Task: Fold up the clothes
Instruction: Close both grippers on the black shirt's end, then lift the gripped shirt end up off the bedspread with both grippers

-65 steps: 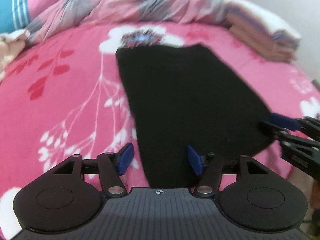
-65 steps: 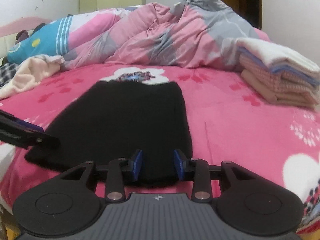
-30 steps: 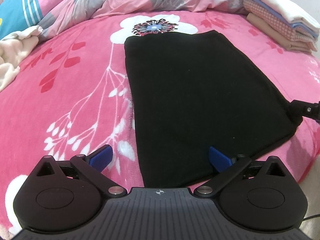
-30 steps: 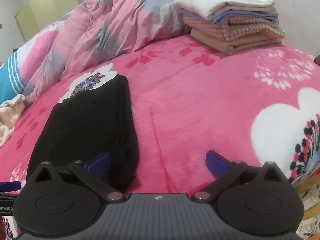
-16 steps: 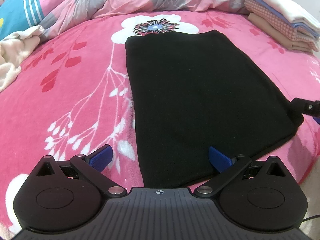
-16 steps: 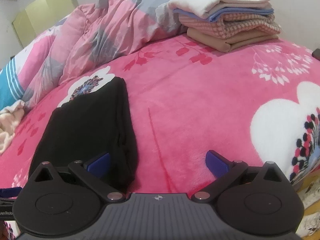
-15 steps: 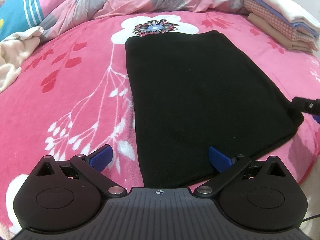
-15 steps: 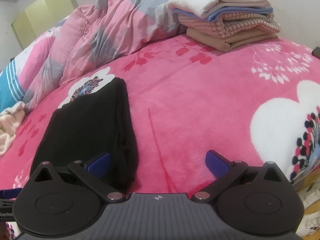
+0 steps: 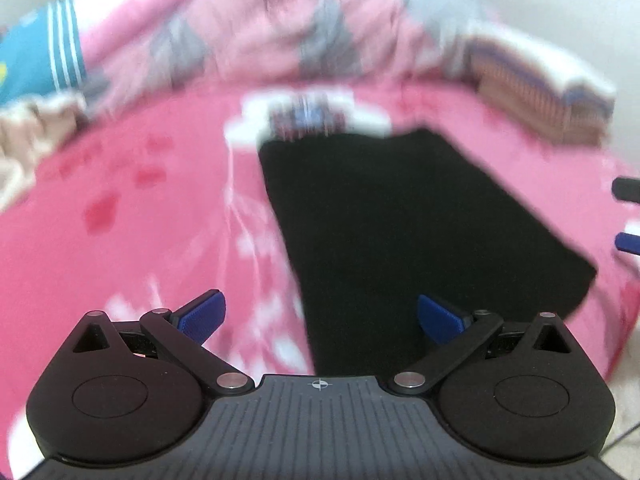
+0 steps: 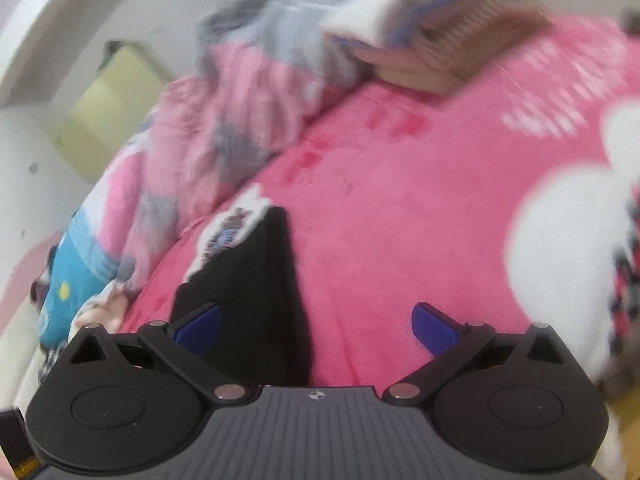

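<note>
Two grippers hang with fingers spread wide and empty over a pink floral bedspread, both views now smeared by motion where half a second ago they were sharp. Nearest, the left gripper straddles the near edge of the folded black garment, which lies flat on the bedspread exactly as before. The right gripper has swung and tilted since then; the garment's right edge sits under its left finger, and its blue tip shows at the left view's right border. Farther back lies a crumpled pink-and-grey duvet. A stack of folded laundry rests at the far right.
</note>
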A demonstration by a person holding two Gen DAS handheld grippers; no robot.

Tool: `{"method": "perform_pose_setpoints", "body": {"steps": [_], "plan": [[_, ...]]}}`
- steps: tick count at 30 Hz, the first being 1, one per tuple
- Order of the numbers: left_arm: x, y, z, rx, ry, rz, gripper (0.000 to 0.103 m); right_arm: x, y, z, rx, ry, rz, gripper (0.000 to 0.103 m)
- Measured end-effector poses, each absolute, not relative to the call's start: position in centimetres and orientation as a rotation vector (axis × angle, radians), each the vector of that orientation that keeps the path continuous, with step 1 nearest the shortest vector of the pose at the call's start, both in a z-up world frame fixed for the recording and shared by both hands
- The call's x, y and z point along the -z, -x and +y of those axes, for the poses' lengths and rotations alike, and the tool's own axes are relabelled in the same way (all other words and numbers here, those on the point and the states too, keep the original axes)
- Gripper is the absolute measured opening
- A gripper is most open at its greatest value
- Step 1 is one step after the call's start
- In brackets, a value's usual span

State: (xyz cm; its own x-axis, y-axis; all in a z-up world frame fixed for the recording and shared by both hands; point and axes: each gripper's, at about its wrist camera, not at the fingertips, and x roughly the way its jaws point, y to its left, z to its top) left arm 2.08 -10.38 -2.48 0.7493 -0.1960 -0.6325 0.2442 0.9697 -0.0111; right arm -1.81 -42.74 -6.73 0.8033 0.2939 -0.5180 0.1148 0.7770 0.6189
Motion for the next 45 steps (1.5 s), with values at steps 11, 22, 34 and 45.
{"method": "perform_pose_setpoints", "body": {"steps": [11,22,34,45], "plan": [[4.7,-13.7,-6.9,0.346,0.282,0.816,0.066,6.4,-10.8,-40.7,-0.348,-0.532,0.759,0.076],[7.0,-19.9,-5.2,0.455,0.440,0.802,0.056,9.0,-19.3,-41.1,-0.525,-0.566,0.842,0.048],[6.5,-20.7,-5.9,0.516,0.471,0.688,0.005,7.9,-20.2,-38.8,-0.592,-0.467,0.775,0.011],[-1.2,-14.2,-8.1,0.579,0.359,0.434,0.004,0.2,-10.8,-38.2,-0.488,-0.292,0.472,0.011]]}}
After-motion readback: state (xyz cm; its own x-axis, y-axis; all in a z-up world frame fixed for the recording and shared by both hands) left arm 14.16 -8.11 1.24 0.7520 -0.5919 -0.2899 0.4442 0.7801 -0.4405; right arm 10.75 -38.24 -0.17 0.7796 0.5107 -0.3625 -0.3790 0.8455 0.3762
